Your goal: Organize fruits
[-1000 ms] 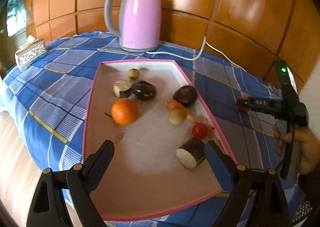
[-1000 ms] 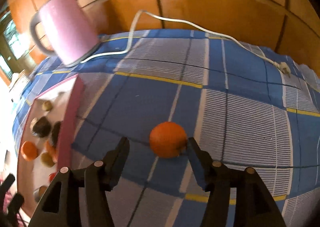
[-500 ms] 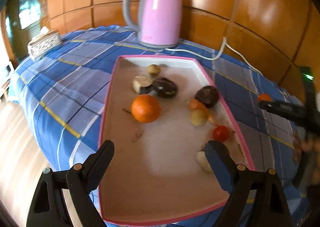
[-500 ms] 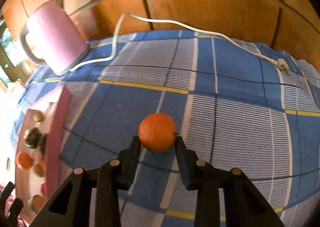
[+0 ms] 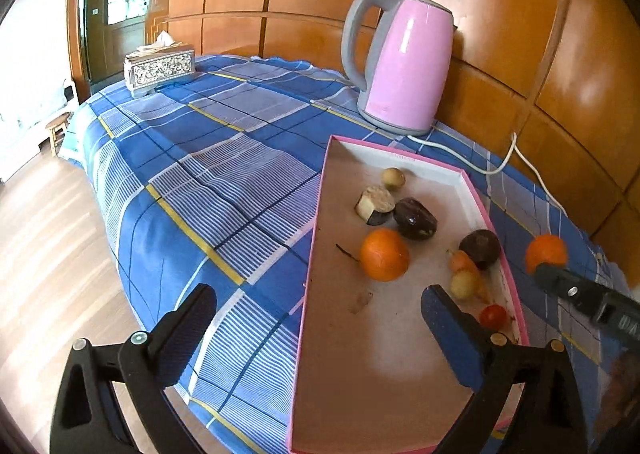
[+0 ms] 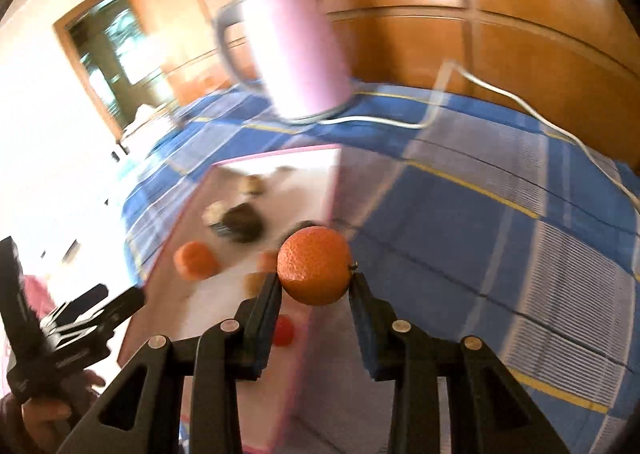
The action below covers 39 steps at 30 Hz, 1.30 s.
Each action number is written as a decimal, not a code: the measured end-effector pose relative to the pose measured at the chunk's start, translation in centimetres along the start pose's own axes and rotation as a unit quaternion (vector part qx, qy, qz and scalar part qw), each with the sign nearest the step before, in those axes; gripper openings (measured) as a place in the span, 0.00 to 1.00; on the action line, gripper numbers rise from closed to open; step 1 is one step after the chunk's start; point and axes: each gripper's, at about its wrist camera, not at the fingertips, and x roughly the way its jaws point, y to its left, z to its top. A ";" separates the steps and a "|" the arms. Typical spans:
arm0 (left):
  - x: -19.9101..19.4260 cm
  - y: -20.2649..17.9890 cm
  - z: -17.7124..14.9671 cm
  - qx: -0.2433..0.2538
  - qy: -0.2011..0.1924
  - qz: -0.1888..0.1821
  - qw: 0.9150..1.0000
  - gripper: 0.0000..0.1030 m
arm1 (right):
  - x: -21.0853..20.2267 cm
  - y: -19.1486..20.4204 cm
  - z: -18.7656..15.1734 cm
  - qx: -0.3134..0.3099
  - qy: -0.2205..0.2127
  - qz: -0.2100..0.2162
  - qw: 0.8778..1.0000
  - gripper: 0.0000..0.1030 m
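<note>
Orange (image 6: 314, 265) clamped in right gripper (image 6: 313, 296) by tray (image 5: 316, 214) edge | left gripper (image 5: 320, 338) opening, empty

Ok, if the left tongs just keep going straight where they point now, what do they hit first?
Probably the pink tray's left wall or the checked cloth beside it. The left tongs, opening and empty, straddle that edge; the tray's orange sits right of the line. Depth is uncertain.

A pink electric kettle (image 5: 404, 66) stands at about one o'clock on a blue plaid tablecloth (image 5: 208, 182). Its white cord (image 5: 480, 166) trails toward three o'clock. An ornate tissue box (image 5: 160, 68) sits at eleven o'clock.
</note>
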 end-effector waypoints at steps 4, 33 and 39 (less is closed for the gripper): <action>-0.3 0.2 0.1 0.001 -0.007 0.002 1.000 1.00 | 1.3 3.0 0.0 -0.029 0.015 0.012 0.999 0.34; 0.1 -0.1 -0.3 0.009 0.003 0.008 1.000 1.00 | 5.0 5.8 0.1 -0.032 0.044 -0.002 0.998 0.36; -0.7 -1.5 -0.6 0.033 -0.006 -0.001 0.999 1.00 | 2.2 5.2 -0.6 -0.023 0.003 -0.050 0.998 0.43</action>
